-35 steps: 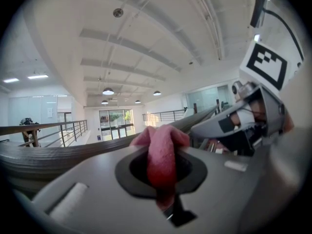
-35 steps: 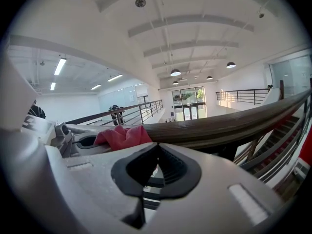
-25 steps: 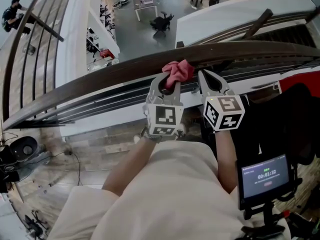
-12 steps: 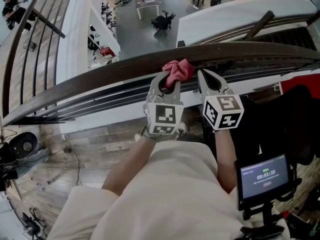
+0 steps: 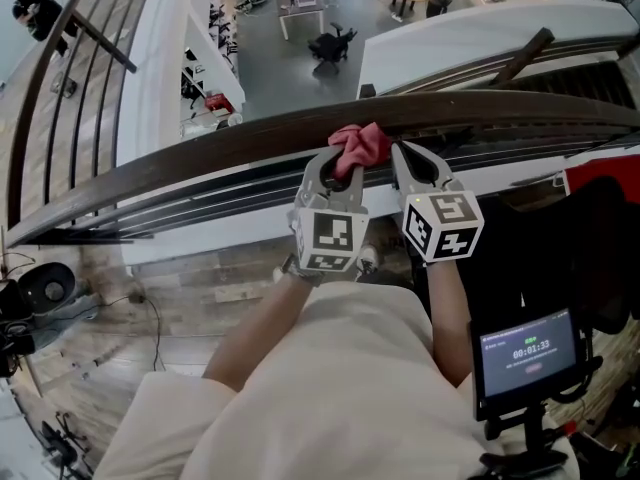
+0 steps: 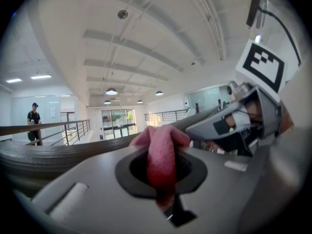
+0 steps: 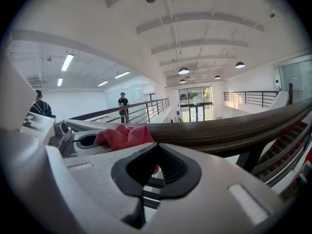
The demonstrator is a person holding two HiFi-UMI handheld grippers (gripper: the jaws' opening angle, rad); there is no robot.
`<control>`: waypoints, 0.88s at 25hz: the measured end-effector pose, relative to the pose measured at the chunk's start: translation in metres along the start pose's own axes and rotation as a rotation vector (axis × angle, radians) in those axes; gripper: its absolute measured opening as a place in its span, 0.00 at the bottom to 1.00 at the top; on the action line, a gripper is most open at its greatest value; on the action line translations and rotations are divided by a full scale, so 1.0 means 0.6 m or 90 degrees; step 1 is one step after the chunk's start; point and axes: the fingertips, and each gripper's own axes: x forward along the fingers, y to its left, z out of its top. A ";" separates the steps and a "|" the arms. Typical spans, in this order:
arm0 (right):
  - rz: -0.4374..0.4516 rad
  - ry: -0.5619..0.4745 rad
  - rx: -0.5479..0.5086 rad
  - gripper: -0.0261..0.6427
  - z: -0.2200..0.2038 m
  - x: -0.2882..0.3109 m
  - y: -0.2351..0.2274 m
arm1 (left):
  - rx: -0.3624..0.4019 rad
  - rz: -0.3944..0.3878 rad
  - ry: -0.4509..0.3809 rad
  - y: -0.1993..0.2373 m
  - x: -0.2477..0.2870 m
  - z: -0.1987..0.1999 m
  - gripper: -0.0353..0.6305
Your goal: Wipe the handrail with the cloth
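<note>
Your left tool is clamped on the pink cloth, which is bunched and crumpled and lies against the dark wooden handrail directly ahead of the jaws. The rail's long axis runs crosswise to the tool. Your right tool, closed on nothing, sits just right of the cloth.

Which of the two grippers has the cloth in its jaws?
The left gripper: its jaws are shut on the pink cloth at the handrail. The right gripper beside it is shut on nothing.
</note>
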 end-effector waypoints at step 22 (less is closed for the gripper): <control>0.034 0.005 -0.004 0.04 0.009 0.027 0.056 | 0.007 0.023 0.004 0.045 -0.043 -0.006 0.10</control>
